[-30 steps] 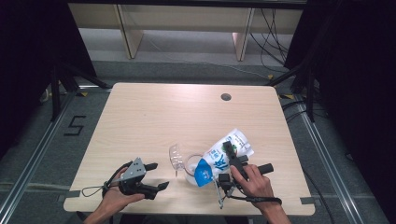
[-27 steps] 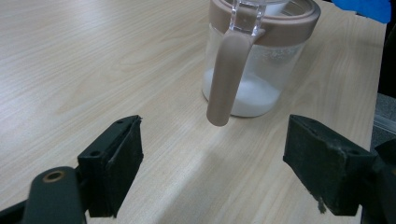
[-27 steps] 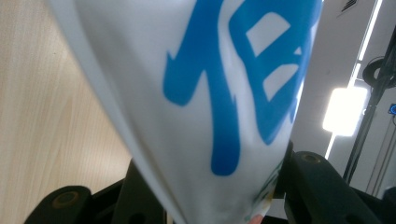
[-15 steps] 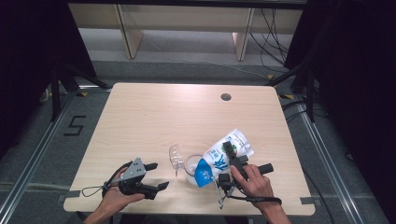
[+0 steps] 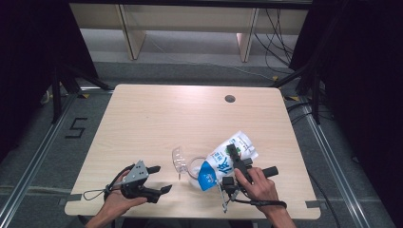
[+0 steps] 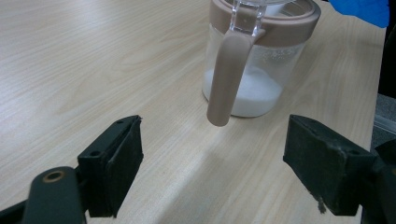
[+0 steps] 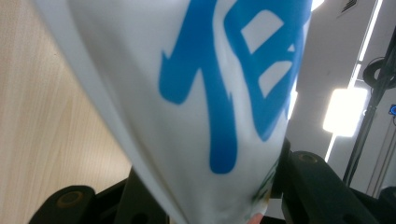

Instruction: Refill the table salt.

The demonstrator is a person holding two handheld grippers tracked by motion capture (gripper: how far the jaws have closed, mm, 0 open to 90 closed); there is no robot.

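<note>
A white bag with blue print hangs tilted, its blue lower end over a clear jar that has a brown rim. My right gripper is shut on the bag's middle. In the right gripper view the bag is pinched between the black jaws of my right gripper. The jar holds white powder and has a brown handle facing my left gripper. My left gripper rests open at the front left, a short way from the jar, with nothing between its jaws.
The jar's clear lid stands flipped up on its left side. The wooden table has a round cable hole at the back right. Its front edge runs just under both hands. Shelf legs stand on the floor behind.
</note>
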